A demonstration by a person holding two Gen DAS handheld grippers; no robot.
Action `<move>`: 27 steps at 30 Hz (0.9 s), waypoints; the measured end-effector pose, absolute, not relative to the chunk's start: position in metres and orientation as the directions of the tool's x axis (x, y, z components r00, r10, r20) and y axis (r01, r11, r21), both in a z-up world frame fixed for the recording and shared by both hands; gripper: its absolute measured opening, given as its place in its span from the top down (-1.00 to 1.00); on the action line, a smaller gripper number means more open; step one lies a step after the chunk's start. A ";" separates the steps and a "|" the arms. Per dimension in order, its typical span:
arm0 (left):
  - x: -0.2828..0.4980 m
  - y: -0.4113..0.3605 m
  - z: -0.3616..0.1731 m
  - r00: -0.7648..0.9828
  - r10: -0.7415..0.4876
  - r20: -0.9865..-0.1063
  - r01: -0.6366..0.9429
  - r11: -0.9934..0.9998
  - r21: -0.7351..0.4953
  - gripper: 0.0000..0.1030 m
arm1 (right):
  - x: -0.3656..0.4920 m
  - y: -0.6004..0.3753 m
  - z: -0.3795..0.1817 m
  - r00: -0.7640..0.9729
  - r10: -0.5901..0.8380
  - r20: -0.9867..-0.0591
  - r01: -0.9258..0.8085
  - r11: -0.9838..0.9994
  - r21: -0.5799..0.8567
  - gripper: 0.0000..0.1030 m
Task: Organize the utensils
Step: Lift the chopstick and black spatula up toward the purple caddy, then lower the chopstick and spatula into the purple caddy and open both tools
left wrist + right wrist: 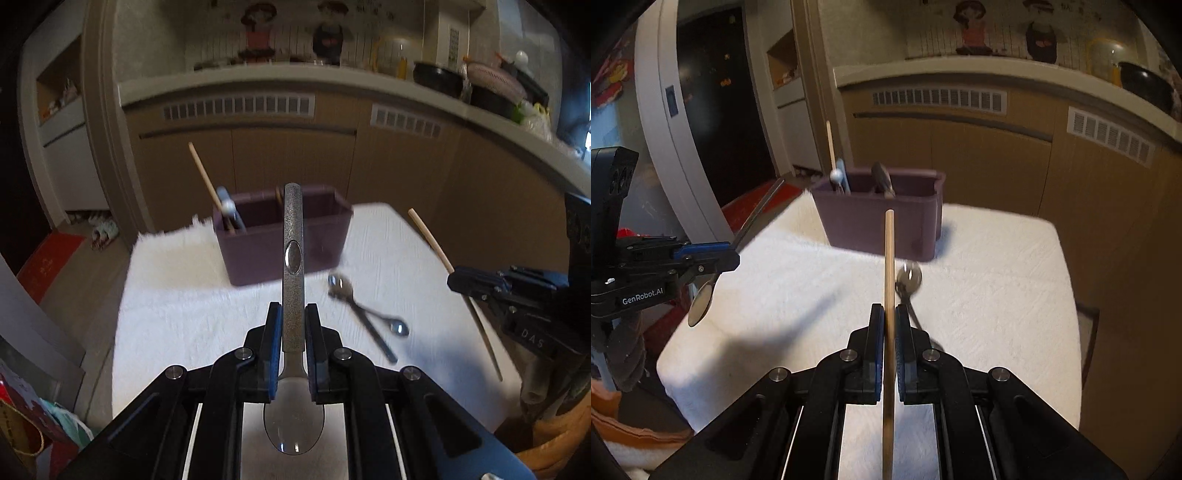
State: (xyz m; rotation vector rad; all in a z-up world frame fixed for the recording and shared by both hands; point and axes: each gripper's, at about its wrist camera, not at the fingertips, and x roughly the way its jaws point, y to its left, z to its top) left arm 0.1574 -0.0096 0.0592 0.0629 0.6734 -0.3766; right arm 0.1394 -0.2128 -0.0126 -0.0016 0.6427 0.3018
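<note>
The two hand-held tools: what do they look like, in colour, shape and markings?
Both are black, angular linkage bodies with round silver pivot bolts, and two flat parallel fingers faced with blue pads. The left tool bears white lettering "GenRobot.AI" on its side, seen from the right wrist view. The right tool shows embossed letters "DAS" in the left wrist view. No cables or sleeves are visible.

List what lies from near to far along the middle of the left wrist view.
Left gripper shut on the large spoon → white cloth → purple utensil box → wooden cabinets → counter ledge.
</note>
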 end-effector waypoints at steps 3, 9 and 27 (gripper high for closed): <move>0.170 -0.010 0.097 0.780 -0.349 -0.520 0.356 0.930 -0.090 0.81 | 0.139 -0.209 0.031 0.836 0.291 -0.466 -0.289 0.954 0.077 0.89; 0.190 -0.016 0.149 0.900 -0.326 -0.290 0.319 0.945 -0.073 0.80 | 0.155 -0.204 0.101 0.922 0.325 -0.212 -0.319 0.946 0.065 0.89; 0.347 -0.019 0.059 0.879 -0.350 -0.323 0.309 0.935 -0.172 0.81 | 0.318 -0.194 0.071 0.919 0.333 -0.211 -0.336 0.942 0.021 0.89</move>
